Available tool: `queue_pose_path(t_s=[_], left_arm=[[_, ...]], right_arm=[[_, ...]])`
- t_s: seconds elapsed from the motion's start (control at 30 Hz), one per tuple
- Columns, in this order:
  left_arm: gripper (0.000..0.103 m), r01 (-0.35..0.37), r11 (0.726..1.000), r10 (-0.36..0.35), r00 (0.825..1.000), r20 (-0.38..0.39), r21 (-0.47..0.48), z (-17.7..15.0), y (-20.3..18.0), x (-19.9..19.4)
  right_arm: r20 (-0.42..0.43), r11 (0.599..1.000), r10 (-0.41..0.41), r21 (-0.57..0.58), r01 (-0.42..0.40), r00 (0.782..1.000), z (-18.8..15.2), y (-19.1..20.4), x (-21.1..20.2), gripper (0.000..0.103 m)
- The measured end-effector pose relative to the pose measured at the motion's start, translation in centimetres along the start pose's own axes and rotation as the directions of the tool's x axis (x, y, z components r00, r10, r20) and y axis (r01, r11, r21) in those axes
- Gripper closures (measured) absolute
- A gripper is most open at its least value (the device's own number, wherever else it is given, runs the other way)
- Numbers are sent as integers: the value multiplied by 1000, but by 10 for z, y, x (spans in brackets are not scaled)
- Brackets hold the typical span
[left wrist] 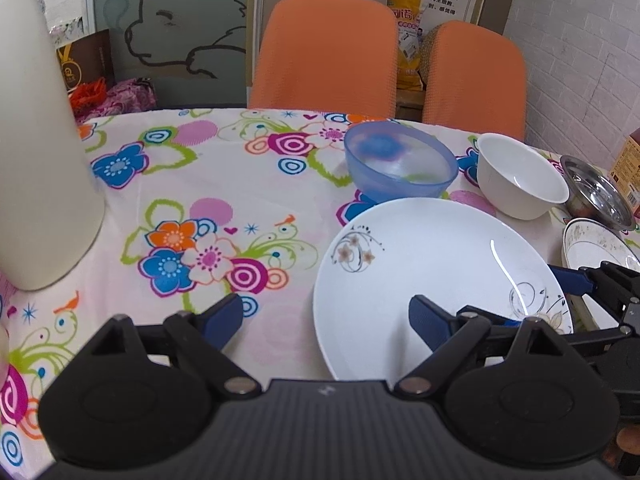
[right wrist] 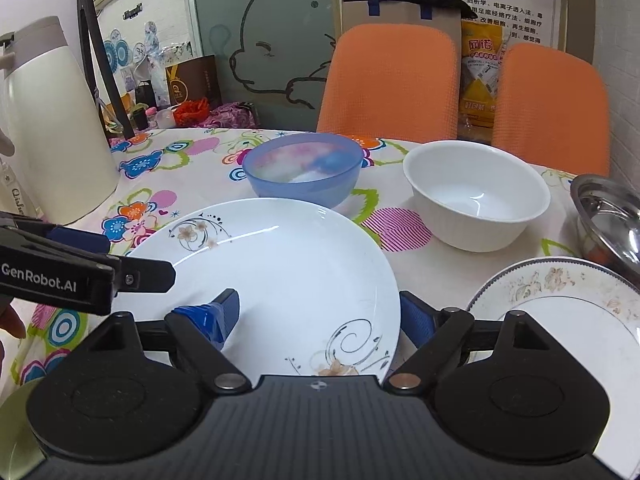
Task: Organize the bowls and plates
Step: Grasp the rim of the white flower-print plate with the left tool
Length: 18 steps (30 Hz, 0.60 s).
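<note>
The left hand-held gripper (left wrist: 326,320) points down at a slant over the bench (left wrist: 280,340), its jaws wide apart with nothing between them; its right finger hangs over the near edge of the big white plate (left wrist: 420,272). The right hand-held gripper (right wrist: 320,316) is also tilted down, jaws apart, straddling the right rim of that plate without pressing it. The plate lies flat on the flowered cloth. Behind it stand a blue bowl (right wrist: 302,170) and a white bowl (right wrist: 476,196); a second plate (right wrist: 560,316) lies at the right, beside a steel bowl (right wrist: 612,220).

Cream thermos jug (right wrist: 56,128) on flowered tablecloth (left wrist: 192,216); two orange chairs (right wrist: 390,84) behind
</note>
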State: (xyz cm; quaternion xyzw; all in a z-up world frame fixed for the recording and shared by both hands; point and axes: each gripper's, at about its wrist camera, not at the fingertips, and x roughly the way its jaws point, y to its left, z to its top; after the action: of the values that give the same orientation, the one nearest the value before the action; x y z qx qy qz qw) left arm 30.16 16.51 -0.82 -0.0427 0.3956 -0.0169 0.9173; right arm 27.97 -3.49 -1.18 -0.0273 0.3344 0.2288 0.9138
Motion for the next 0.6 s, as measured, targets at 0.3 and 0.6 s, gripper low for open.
queue_pose_path(t_s=[0.3, 0.6], left_arm=[[25, -4, 1000, 4, 1000, -24, 2, -7, 0, 11], [61, -14, 1000, 14, 1000, -5, 10, -5, -16, 8]], right_arm=[[53, 995, -37, -90, 42, 998, -21, 14, -13, 30], [70, 994, -41, -102, 48, 997, -21, 16, -10, 32]])
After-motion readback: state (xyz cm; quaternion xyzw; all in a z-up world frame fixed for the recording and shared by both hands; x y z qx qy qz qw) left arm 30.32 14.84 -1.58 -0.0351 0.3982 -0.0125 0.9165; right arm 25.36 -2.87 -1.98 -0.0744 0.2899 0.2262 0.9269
